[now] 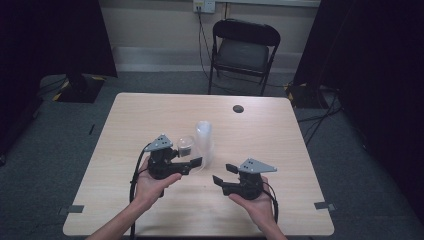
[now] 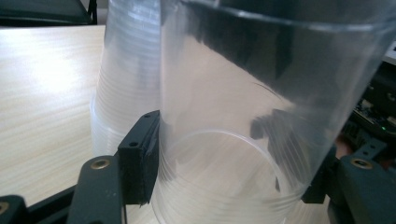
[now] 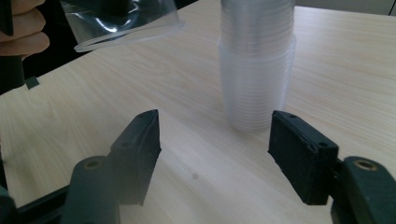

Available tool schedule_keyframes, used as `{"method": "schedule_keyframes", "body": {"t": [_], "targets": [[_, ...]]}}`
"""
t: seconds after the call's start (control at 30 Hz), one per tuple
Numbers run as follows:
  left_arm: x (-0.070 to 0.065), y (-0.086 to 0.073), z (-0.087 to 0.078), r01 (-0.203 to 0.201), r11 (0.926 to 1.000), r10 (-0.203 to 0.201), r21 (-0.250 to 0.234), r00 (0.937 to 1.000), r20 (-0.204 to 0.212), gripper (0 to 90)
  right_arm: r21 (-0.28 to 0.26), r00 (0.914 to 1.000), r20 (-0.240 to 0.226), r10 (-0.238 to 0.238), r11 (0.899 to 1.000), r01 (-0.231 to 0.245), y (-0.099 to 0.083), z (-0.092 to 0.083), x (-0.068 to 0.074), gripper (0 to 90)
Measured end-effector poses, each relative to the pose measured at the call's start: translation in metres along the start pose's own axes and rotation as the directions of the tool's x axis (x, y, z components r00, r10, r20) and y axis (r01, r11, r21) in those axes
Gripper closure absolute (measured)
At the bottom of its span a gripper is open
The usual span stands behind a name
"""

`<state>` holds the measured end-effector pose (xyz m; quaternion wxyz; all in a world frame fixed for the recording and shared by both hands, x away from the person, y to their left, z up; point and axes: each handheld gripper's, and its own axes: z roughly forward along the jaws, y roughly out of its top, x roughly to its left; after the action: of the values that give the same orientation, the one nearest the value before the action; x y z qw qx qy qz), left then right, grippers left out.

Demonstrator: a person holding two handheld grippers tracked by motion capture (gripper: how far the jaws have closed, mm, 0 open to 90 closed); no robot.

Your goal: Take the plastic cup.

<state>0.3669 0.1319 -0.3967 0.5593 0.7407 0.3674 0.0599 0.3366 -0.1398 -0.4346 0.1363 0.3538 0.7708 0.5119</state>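
Observation:
A tall stack of clear plastic cups (image 1: 203,141) stands upright near the middle of the light wood table (image 1: 150,110). My left gripper (image 1: 190,154) is just left of the stack, shut on a single clear cup (image 1: 186,144) that is tilted on its side. In the left gripper view that cup (image 2: 224,140) sits between the jaws of the left gripper (image 2: 229,172), and the stack (image 2: 126,70) rises behind it. My right gripper (image 1: 224,174) is open, a little right of and nearer than the stack. In the right gripper view the stack (image 3: 257,70) is ahead of the right gripper (image 3: 212,154), with the held cup (image 3: 126,23) at the upper left.
A small dark round hole (image 1: 238,108) lies toward the table's far edge. A black folding chair (image 1: 243,50) stands beyond the table. Black curtains hang at both sides. A hand (image 3: 23,39) shows at the left of the right gripper view.

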Motion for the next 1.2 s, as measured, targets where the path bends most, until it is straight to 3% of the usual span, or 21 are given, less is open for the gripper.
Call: {"method": "schedule_keyframes", "body": {"t": [0.23,0.27,0.43,0.5,0.53,0.57,0.67,0.73,0.83,0.9,0.93,0.97,1.03,1.07,1.1,1.2], "targets": [[-0.003,-0.004,0.003,0.024,0.9991,-0.024,0.035,0.9994,0.025,37.3,0.011,0.9993,0.013,-0.036,0.999,0.036,-0.007,0.004,0.006,40.4],[-0.003,-0.005,0.003,0.043,0.9984,-0.044,0.038,0.9983,0.038,37.3,0.019,0.9981,0.021,-0.058,0.998,0.057,-0.008,0.006,0.008,40.7],[-0.003,-0.007,0.004,0.075,0.9962,-0.078,0.044,0.9949,0.065,37.2,0.003,0.9967,0.025,-0.078,0.997,0.078,-0.010,0.006,0.011,42.9],[-0.002,-0.009,0.005,0.098,0.9942,-0.101,0.044,0.9925,0.069,37.3,-0.016,0.9956,0.034,-0.088,0.996,0.088,-0.009,0.006,0.013,44.4],[0.000,-0.011,0.006,0.135,0.9900,-0.138,0.042,0.9871,0.081,37.3,-0.027,0.9944,0.035,-0.100,0.995,0.101,-0.009,0.005,0.014,45.8],[0.000,-0.011,0.006,0.135,0.9900,-0.138,0.042,0.9871,0.081,37.3,-0.027,0.9944,0.035,-0.100,0.995,0.101,-0.009,0.005,0.014,45.8],[0.002,-0.013,0.008,0.175,0.9837,-0.178,0.041,0.9784,0.104,37.1,-0.052,0.9919,0.025,-0.124,0.991,0.125,-0.008,0.005,0.016,49.7],[0.003,-0.013,0.008,0.177,0.9829,-0.181,0.049,0.9780,0.103,37.1,-0.061,0.9909,0.019,-0.133,0.989,0.134,-0.008,0.005,0.016,52.3],[0.005,-0.013,0.008,0.202,0.9781,-0.206,0.050,0.9725,0.108,37.1,-0.092,0.9880,0.018,-0.154,0.984,0.155,-0.008,0.005,0.018,52.7],[0.006,-0.014,0.008,0.222,0.9738,-0.226,0.051,0.9669,0.118,37.1,-0.113,0.9859,0.014,-0.167,0.979,0.167,-0.008,0.004,0.020,54.6],[0.007,-0.015,0.008,0.247,0.9675,-0.252,0.054,0.9588,0.131,37.1,-0.132,0.9826,0.013,-0.185,0.974,0.185,-0.007,0.004,0.021,56.1],[0.007,-0.015,0.008,0.247,0.9675,-0.252,0.054,0.9588,0.131,37.0,-0.132,0.9826,0.013,-0.185,0.974,0.185,-0.007,0.004,0.021,56.1],[0.009,-0.016,0.009,0.274,0.9603,-0.279,0.054,0.9503,0.139,36.8,-0.147,0.9804,0.009,-0.197,0.970,0.196,-0.007,0.004,0.023,57.5],[0.010,-0.017,0.009,0.309,0.9494,-0.314,0.054,0.9369,0.154,36.6,-0.159,0.9790,0.002,-0.204,0.967,0.202,-0.007,0.004,0.024,58.2],[0.010,-0.017,0.009,0.309,0.9494,-0.314,0.054,0.9369,0.154,36.6,-0.159,0.9790,0.002,-0.204,0.967,0.202,-0.007,0.004,0.024,58.2],[0.011,-0.019,0.010,0.340,0.9382,-0.346,0.067,0.9211,0.178,36.5,-0.172,0.9764,0.003,-0.216,0.962,0.213,-0.007,0.004,0.025,59.7]]}}
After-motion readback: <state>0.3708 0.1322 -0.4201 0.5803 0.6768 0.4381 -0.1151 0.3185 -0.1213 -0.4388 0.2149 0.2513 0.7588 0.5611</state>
